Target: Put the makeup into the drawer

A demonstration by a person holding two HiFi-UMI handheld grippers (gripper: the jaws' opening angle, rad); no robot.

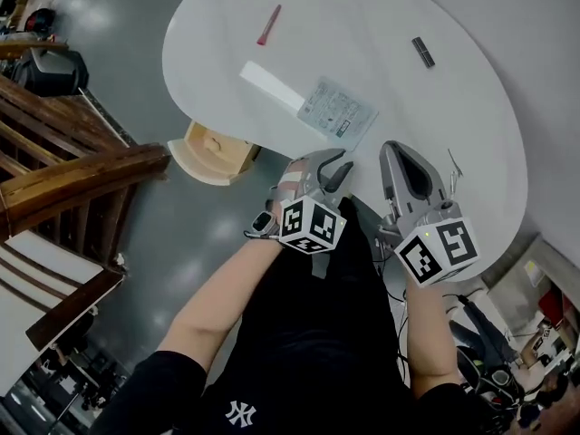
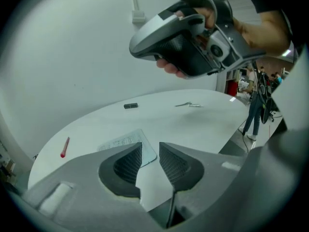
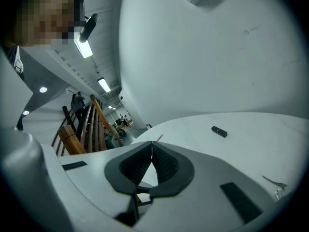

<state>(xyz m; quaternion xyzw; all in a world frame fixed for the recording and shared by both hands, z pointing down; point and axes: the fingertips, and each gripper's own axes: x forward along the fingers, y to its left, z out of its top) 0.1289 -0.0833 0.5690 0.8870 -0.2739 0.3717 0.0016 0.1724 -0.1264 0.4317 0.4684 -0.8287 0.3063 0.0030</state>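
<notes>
Left gripper (image 1: 333, 166): jaws apart, nothing btwn them, pads bare. It hangs over the near edge of the white table (image 1: 471, 107), aimed down toward a printed sachet (image 1: 337, 110). Right gripper (image 1: 391, 152), just beside it: jaws closed tip to tip, empty.

Step, as I read it: approach for a pick, w/ no makeup lifted yet. Next move prob. calls for lowering the open left jaws onto one piece, closing, then carrying it to the drawer (image 1: 195, 172). The drawer stands pulled out under the table's left edge, light wood; can't tell what's inside. The right gripper would need to open before taking anything.

Makeup is all on the tabletop:
- Sachet: flat, thin, nearest the left jaws; likely awkward to pinch.
- White box (image 1: 270, 85): long, slim, just beside the sachet.
- Red pencil (image 1: 269, 24): far side, left.
- Dark tube (image 1: 423, 51): small, far side, right.
- Thin metal clip (image 1: 453, 164): nr the right gripper.
</notes>
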